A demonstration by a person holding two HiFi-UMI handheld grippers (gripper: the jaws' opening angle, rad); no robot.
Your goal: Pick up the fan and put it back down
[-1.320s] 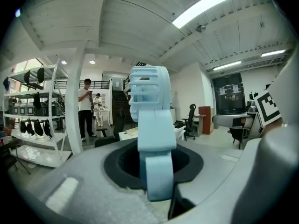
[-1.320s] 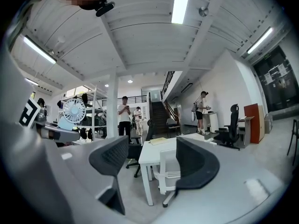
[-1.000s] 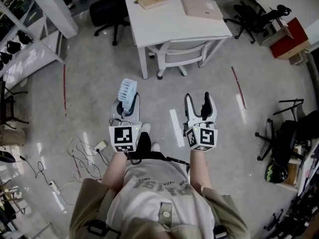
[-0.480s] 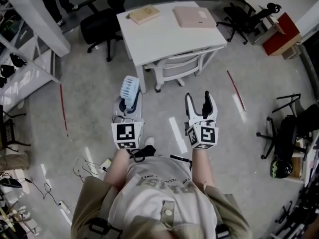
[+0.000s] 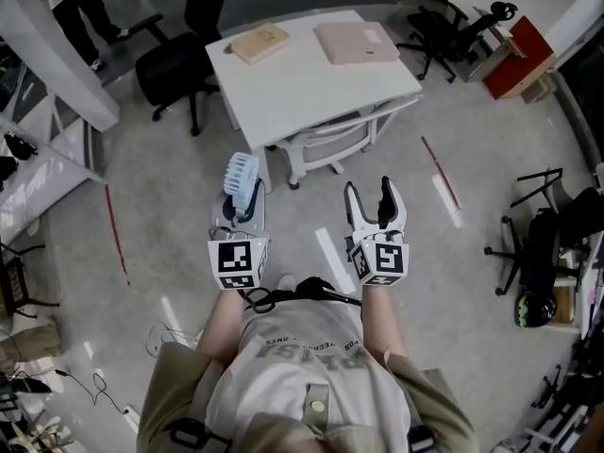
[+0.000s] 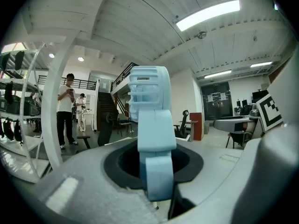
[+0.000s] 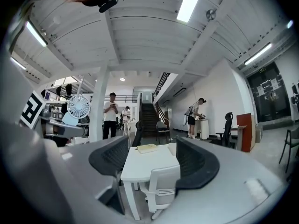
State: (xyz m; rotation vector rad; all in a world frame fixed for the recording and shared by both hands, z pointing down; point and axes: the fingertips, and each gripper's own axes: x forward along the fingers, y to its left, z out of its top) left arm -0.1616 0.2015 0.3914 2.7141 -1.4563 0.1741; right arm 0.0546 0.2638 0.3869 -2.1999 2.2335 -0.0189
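Note:
A small light-blue fan stands upright in my left gripper, which is shut on its stem. In the left gripper view the fan fills the middle, its stem wedged between the black pads and its round head above them. From the right gripper view the fan's round grille shows at the left. My right gripper is held beside the left one, open and empty. Its pads frame a white table and a chair ahead. Both grippers hover above the floor, short of the table.
The white table carries a book and a pink pad, with a white chair tucked under it. Black office chairs stand at the left and far right. Shelving lines the left. People stand in the background.
Both grippers and the person have moved forward toward the white table, the fan carried along in the left gripper. The cables on the floor have dropped behind.

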